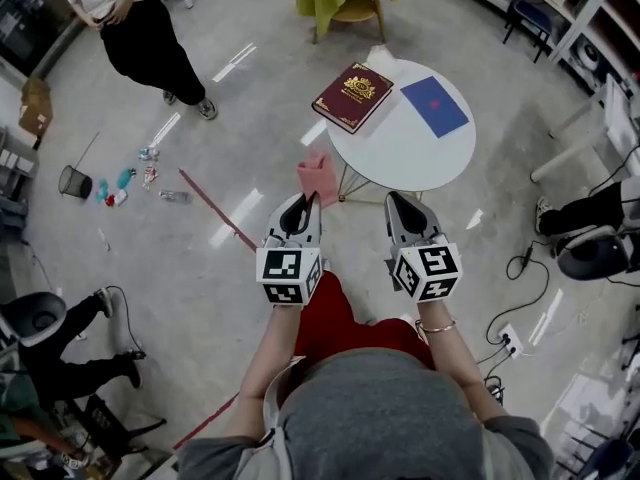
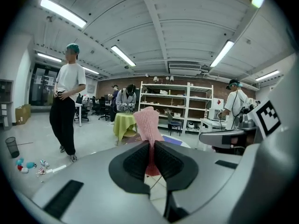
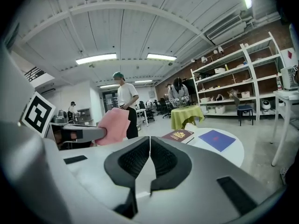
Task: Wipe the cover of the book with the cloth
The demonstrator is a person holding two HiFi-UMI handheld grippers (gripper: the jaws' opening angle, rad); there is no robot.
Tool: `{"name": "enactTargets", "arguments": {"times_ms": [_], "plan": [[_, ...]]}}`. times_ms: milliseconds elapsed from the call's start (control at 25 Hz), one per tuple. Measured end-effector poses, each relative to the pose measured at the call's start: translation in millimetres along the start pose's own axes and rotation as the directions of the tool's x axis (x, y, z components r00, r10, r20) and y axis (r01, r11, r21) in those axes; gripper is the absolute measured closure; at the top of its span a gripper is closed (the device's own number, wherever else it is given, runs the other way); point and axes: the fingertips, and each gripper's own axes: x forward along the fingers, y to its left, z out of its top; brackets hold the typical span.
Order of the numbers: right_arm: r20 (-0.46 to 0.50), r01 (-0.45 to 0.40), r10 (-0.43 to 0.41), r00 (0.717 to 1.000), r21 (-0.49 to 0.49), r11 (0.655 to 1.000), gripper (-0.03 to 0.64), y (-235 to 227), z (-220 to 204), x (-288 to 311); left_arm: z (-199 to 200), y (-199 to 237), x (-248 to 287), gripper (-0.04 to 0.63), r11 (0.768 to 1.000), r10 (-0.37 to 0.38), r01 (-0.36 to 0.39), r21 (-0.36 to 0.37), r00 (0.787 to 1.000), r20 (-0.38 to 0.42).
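left hand-held gripper (image 1: 303,200) is pinching the pink cloth (image 1: 318,176). its jaws are pressing on the lower part and the rest is standing up free above the tips (likely so a loose pad is there to drag over the cover). right hand-held gripper (image 1: 398,200) is riding alongside, jaws closed together with nothing between them. both are hovering on the near side of the round white worktop (image 1: 400,153), not over it.

book (image 1: 352,96) is lying flat, cover up, at the worktop's far left edge, and one corner seems to be hanging past the rim. blue folder (image 1: 434,105) is lying just beside it, apart. cloth is not touching the book.

judgement: approach stage, wiping not begun. next move is calling for carrying the cloth forward and down onto the cover. the empty right one is probably free to steady the book, since an overhanging book could slide or tip under a sideways wipe.
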Motion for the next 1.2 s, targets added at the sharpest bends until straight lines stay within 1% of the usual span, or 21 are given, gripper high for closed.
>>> {"name": "enactTargets", "arguments": {"times_ms": [280,480,640,840,1000,1200], "plan": [[-0.027,0.049,-0.049,0.998,0.016,0.999,0.588,8.1,17.4,97.8,8.7,76.2,56.9,0.561,0.999,-0.046,0.046,-0.016,0.998,-0.039],[-0.032,0.104,-0.104,0.994,0.018,0.994,0.588,5.7,24.9,142.5,11.4,114.9,90.6,0.561,0.996,-0.083,0.082,-0.02,0.995,-0.059],[-0.043,0.155,-0.153,0.987,0.026,0.988,0.588,-3.3,27.1,162.5,15.5,128.6,115.9,0.561,0.992,-0.123,0.122,-0.019,0.99,-0.068],[-0.066,0.213,-0.21,0.975,0.039,0.976,0.588,-23.5,23.6,180.0,14.2,135.7,147.6,0.561,0.986,-0.168,0.167,-0.015,0.982,-0.093],[-0.072,0.255,-0.251,0.965,0.054,0.965,0.588,-48.5,24.7,192.3,17.1,137.4,178.1,0.561,0.982,-0.188,0.188,-0.011,0.976,-0.107],[-0.058,0.297,-0.293,0.954,0.084,0.951,0.588,-86.2,34.9,214.6,29.9,134.1,224.2,0.561,0.976,-0.214,0.217,0.014,0.969,-0.121]]}}
